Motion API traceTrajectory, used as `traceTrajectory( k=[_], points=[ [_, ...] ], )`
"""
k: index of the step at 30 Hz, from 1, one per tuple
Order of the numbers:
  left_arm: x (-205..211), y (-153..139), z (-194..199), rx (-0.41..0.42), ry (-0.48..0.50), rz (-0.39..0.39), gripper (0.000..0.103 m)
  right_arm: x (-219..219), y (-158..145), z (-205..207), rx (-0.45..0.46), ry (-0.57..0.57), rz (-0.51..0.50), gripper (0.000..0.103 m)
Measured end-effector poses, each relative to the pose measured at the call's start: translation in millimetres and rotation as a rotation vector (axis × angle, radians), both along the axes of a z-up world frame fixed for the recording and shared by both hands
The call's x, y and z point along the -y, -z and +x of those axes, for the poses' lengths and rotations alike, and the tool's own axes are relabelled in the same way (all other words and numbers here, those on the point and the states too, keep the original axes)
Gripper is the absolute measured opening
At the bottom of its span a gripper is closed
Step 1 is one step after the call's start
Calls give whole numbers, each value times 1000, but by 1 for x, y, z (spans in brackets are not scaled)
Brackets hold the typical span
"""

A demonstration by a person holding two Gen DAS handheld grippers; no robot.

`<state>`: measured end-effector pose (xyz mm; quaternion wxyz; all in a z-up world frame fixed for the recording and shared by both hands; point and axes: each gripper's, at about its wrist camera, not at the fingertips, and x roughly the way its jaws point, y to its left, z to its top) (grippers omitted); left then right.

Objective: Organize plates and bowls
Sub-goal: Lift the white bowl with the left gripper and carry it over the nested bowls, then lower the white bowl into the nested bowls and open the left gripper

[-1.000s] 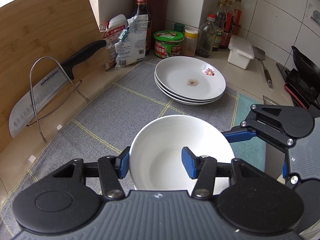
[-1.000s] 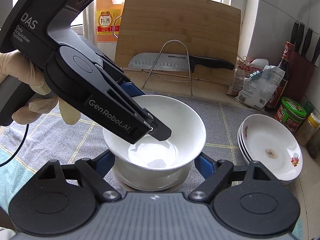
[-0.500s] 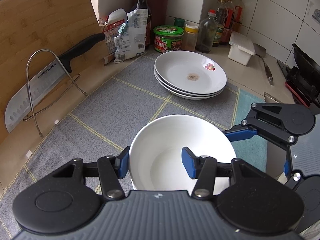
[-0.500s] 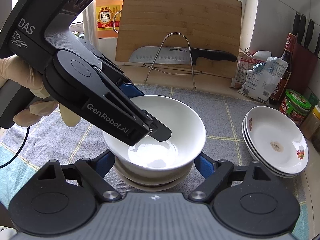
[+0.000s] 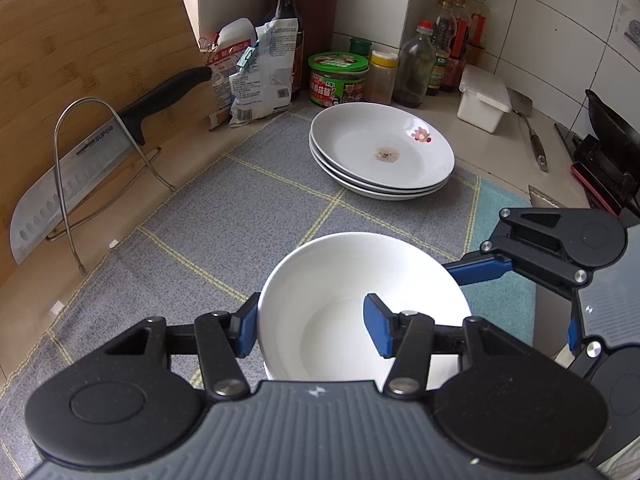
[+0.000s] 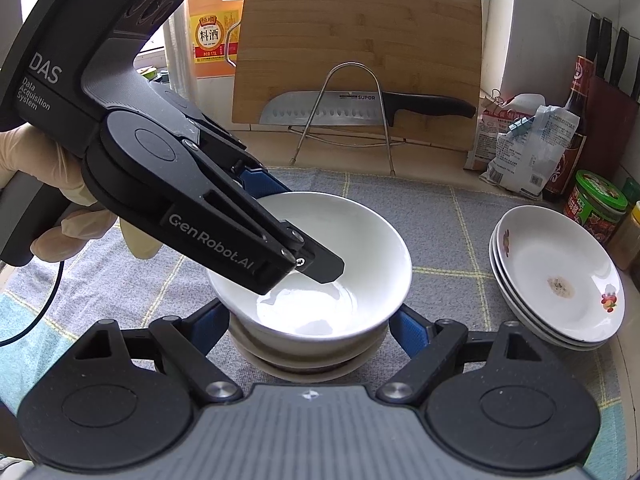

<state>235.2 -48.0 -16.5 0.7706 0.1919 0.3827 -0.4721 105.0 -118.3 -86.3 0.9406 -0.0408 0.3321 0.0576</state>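
Left gripper (image 5: 310, 324) is clamped on the near-left rim of the round white ceramic bowl (image 5: 360, 276): one blue pad outside the wall, the other inside. The jaws are about as narrow as they go.

Right gripper (image 6: 308, 328) stands partly open, its blue pads either side of the lower bowl (image 6: 308, 354) that the white bowl sits in. Whether the pads press on that lower bowl cannot be told, since the top bowl's flare hides the contact.

Ahead and right of the left gripper, well apart from the bowls, is a stack of three shallow white plates (image 5: 380, 152) with a small flower print; open grey checked cloth mat (image 5: 240, 216) lies between. Left of the mat's edge, bare counter, then a wire rack (image 5: 68, 168) holding a black-handled steel knife (image 5: 80, 160) against a bamboo cutting board (image 5: 80, 40). Beyond the plates: bags, jars and bottles crowd the back wall.

Only the right wrist view shows the nested lower bowl, the gloved hand (image 6: 24, 160) on the left gripper's handle and an orange cooking-wine jug (image 6: 212, 24). Only the left wrist view shows a white lidded box (image 5: 484, 98), a spatula and a black pan at far right, and the mat's teal right border.
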Motion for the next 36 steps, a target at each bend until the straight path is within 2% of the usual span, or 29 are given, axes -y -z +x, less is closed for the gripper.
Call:
traceTrajectory(
  k=[13,19,20,21,27,36],
  points=[
    [-2,4,0,-7,-5,-8,52,0,1,2,-3,-2,12,92],
    [-5,4,-1,6,-3,-17,55,-2,2,2,1,-10,9,97],
    [-6,4,-2,8,-5,-23,60,-2,2,2,6,-13,11,98],
    [-8,2,-3,15,-13,-32,71,-2,1,0,18,-15,7,103],
    [-25,-7,-6,53,-64,-97,86,-2,-8,-4,59,-22,-17,103],
    [-61,-8,-19,61,-150,-159,94,6,1,-15,17,-33,-49,103]
  ],
)
